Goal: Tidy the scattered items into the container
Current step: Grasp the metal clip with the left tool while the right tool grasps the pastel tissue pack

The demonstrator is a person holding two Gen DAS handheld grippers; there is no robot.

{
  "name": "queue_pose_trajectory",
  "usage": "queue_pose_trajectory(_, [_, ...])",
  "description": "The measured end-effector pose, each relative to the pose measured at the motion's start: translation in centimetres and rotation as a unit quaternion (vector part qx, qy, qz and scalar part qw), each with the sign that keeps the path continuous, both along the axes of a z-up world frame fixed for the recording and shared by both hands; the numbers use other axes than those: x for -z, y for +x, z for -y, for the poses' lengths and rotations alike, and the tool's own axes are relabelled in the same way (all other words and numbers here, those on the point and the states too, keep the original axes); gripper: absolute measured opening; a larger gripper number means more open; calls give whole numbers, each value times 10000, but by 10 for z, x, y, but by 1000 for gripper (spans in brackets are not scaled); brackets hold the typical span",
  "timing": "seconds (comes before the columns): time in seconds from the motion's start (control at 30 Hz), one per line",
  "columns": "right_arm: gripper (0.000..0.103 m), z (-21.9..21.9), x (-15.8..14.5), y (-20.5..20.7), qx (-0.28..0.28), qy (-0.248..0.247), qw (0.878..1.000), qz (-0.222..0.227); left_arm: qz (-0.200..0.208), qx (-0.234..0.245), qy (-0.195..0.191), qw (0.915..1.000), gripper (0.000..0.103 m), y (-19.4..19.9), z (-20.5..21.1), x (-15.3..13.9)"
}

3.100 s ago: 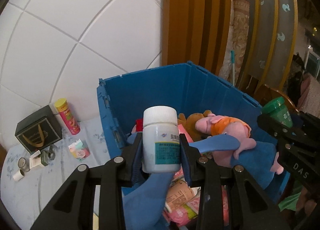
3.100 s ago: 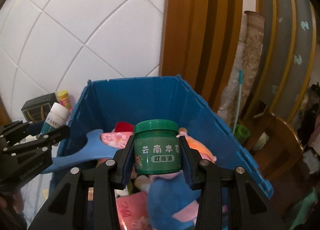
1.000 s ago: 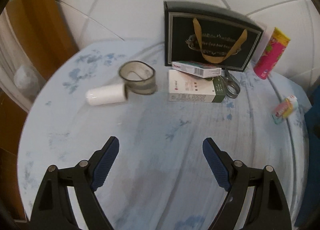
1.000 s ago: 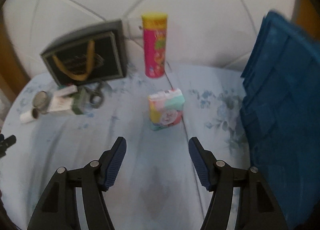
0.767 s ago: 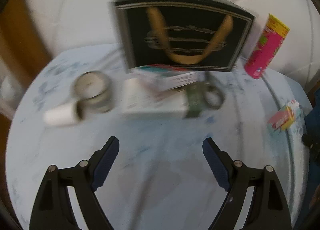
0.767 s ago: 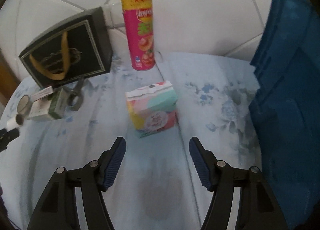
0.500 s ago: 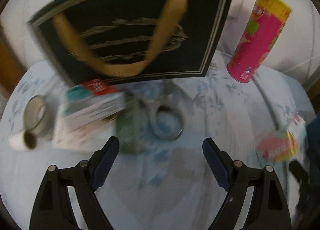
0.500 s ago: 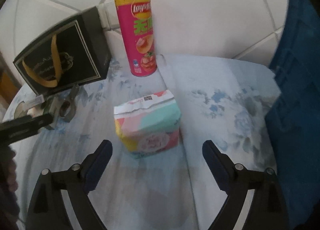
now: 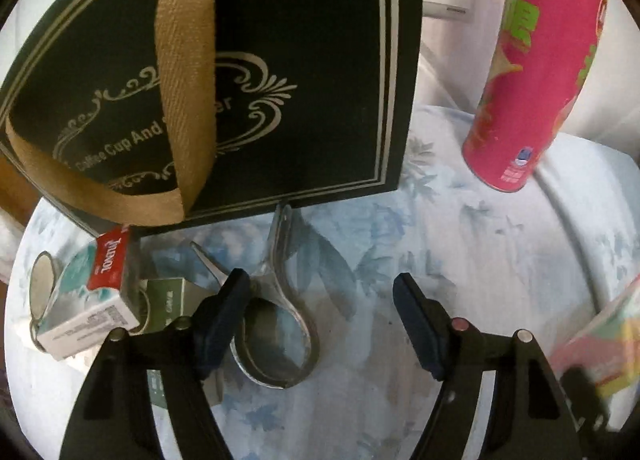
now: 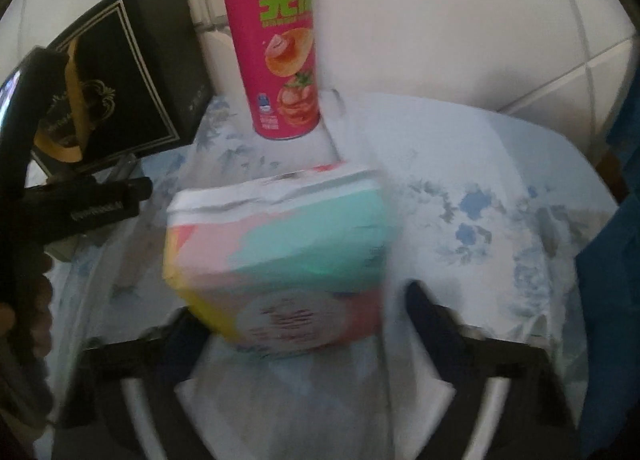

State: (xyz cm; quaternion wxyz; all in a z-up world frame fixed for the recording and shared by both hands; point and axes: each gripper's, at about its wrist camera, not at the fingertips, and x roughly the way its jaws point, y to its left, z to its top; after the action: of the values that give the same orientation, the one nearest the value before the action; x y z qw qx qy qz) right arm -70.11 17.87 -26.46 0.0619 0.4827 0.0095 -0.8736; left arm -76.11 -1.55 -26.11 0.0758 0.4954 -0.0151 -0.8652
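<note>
In the left wrist view a silver metal tool with a ring handle (image 9: 276, 344) lies on the flowered cloth in front of a black gift box (image 9: 280, 72). My left gripper (image 9: 320, 292) hangs low over it with jaws closing; the ring sits just inside the left finger (image 9: 224, 312), not pinched. In the right wrist view a pastel pink, teal and yellow pack (image 10: 280, 260) stands between the blurred fingers of my right gripper (image 10: 304, 308). Its jaws are closing, and the right finger (image 10: 424, 312) still shows a small gap to the pack. The blue container (image 10: 616, 260) is at the right edge.
A pink Lay's can (image 10: 284, 52) stands against the white wall beside the black gift box (image 10: 120, 72). Small white and green boxes (image 9: 96, 300) and a tape roll (image 9: 40, 284) lie left of the metal tool. The left gripper (image 10: 100, 200) shows in the right view.
The left gripper swept right from the tape roll and boxes, sank towards the metal tool, and its jaws narrowed. The right gripper dropped onto the pastel pack; its jaws widened, then narrowed around it.
</note>
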Motion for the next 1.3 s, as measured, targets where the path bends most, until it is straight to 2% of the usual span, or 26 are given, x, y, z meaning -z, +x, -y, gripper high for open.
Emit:
queue_pose_trajectory(0.1, [70, -1, 0, 0, -4, 25, 10000, 37, -27, -14, 186, 9998, 70, 2, -5, -3])
queue_pose_trajectory(0.2, [70, -2, 0, 1, -54, 33, 10000, 48, -102, -96, 3, 9999, 70, 1, -2, -1])
queue_pose_trajectory(0.37, [72, -5, 3, -1, -47, -80, 10000, -26, -41, -290, 88, 9995, 70, -1, 19, -4])
queue_pose_trajectory(0.47, [72, -6, 5, -1, -47, -140, 9999, -37, -52, -284, 96, 9995, 70, 12, 21, -5])
queue_pose_trajectory(0.6, [72, -7, 5, 1, -55, -201, 9998, -39, -82, -323, -299, 9990, 73, 8, 20, 0])
queue_pose_trajectory(0.73, [74, -6, 1, 2, -79, -332, 9991, -241, -33, -277, 194, 9994, 77, -12, 24, 3])
queue_pose_trajectory(0.8, [74, -3, 2, -1, -74, -269, 9994, -206, -14, -199, 471, 9987, 67, -14, 23, 3])
queue_pose_trajectory(0.87, [70, 1, 3, -2, -68, -96, 9998, -136, -7, 14, 611, 9981, 45, -7, 17, -1])
queue_pose_trajectory(0.97, [69, -1, 0, 1, 18, 57, 10000, -61, 58, 413, 627, 9972, 44, 6, 1, -4])
queue_pose_trajectory(1.1, [68, -12, -3, 12, 74, 12, 9999, 86, 171, 664, 653, 9955, 44, 31, -2, -8])
queue_pose_trajectory(1.3, [68, -4, -10, 30, -240, -49, 9996, 138, 247, 698, 625, 9953, 44, 66, 11, -12])
